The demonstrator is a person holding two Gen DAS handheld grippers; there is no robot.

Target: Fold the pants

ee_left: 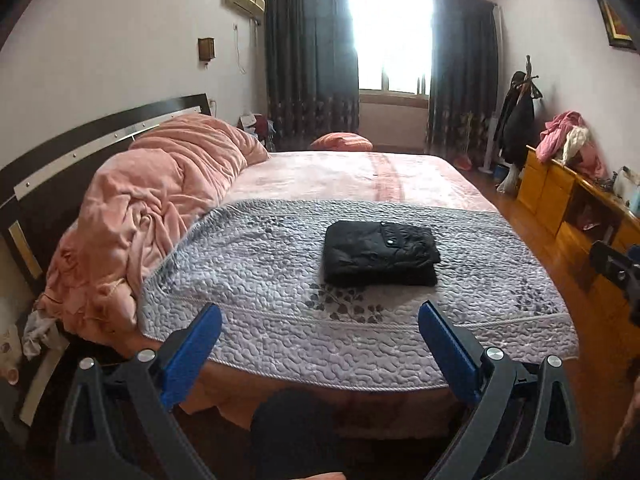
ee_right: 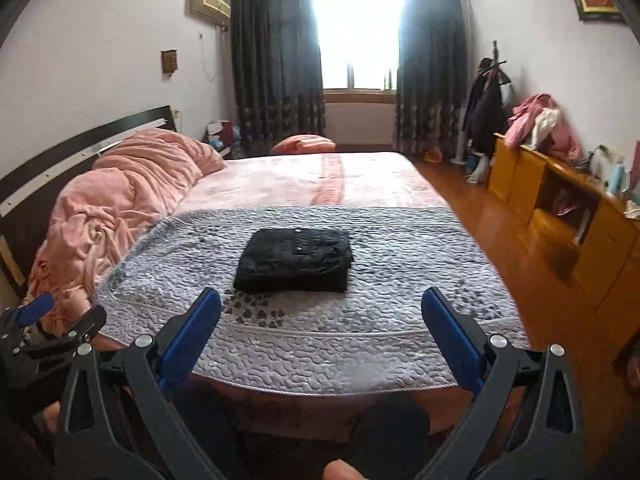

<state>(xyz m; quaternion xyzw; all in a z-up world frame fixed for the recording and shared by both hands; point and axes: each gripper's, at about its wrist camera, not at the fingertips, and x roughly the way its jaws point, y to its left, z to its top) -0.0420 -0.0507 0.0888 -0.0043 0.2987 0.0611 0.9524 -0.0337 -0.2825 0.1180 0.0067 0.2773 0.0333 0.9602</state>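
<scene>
1. The left gripper [ee_left: 320, 312] has its blue jaws spread wide with nothing between them; they stand over the near edge of the grey quilted cover [ee_left: 256, 264].
2. The right gripper [ee_right: 320, 300] is likewise spread wide and empty, over the same near edge.
3. The black pants [ee_left: 380, 254] lie folded in a compact rectangular stack on the grey cover, ahead of both pairs of jaws and apart from them; in the left wrist view they sit ahead and a little toward the right jaw, in the right wrist view ahead and toward the left jaw.
4. Bare cover surrounds the stack on all sides, so there is open room between the jaws and its near edge.
5. Beyond the left jaw, a bunched pink duvet [ee_left: 152, 200] crowds that side of the cover against the dark headboard [ee_left: 80, 140].
6. Beyond the right jaw, the bed's edge drops to a wooden floor [ee_right: 480, 216], with a yellow cabinet [ee_right: 560, 216] past the open strip.
7. Only the right wrist view shows the left gripper from outside, low beside its own left jaw; the left wrist view shows a dark part of the right gripper at its right border.
8. A dark-clothed knee [ee_left: 296, 428] shows below the jaws in both views.
</scene>
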